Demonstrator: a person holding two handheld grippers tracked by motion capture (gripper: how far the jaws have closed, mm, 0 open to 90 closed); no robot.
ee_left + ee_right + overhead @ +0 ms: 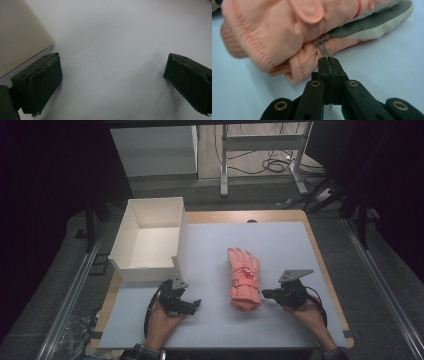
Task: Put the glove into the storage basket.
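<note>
A salmon-pink winter glove (244, 277) lies flat on the pale mat, fingers pointing away and knitted cuff toward the person. In the right gripper view the glove (287, 32) shows a grey palm side and a small grey loop. My right gripper (265, 294) sits just right of the cuff. Its jaws are pressed flat together, and the right gripper (328, 60) has its tips at the glove's edge with nothing visibly between them. My left gripper (196, 304) rests low on the mat left of the glove. The left gripper (113, 58) stands wide open over bare mat.
An open white box (145, 272) stands at the mat's left rear, its corner (20, 32) close to the left jaw. The pale mat (280, 240) covers a wooden table. Beyond the far edge are metal frame legs (224, 165) and floor cables.
</note>
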